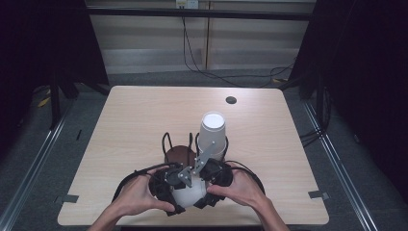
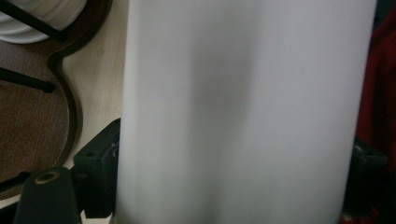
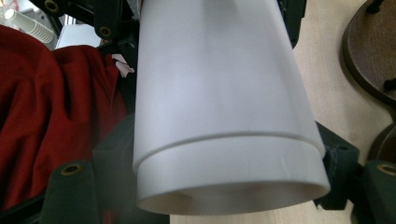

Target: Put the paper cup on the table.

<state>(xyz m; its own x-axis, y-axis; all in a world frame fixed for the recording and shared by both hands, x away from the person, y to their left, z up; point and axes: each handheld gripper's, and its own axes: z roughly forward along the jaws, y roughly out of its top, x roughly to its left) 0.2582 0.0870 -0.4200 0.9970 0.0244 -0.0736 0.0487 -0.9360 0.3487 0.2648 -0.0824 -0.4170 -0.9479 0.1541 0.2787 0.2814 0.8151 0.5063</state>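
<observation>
Near the table's front edge, both hands hold grippers that meet on white paper cups (image 1: 189, 196) lying on their side. In the right gripper view these are two nested cups (image 3: 219, 93), the inner rim sticking out toward the camera. My right gripper (image 3: 224, 158) has a black jaw against each side of the cups. My left gripper (image 2: 233, 177) is closed across a white cup wall (image 2: 243, 107), with a jaw touching each edge. In the high view the left gripper (image 1: 166, 186) and the right gripper (image 1: 216, 175) face each other.
An upside-down stack of white cups (image 1: 213, 130) stands in a black wire holder just beyond the hands. Beside it is a brown round holder base (image 1: 180, 153) with wire posts. A dark hole (image 1: 231, 100) marks the table's far side. Red cloth (image 3: 51, 116) hangs behind.
</observation>
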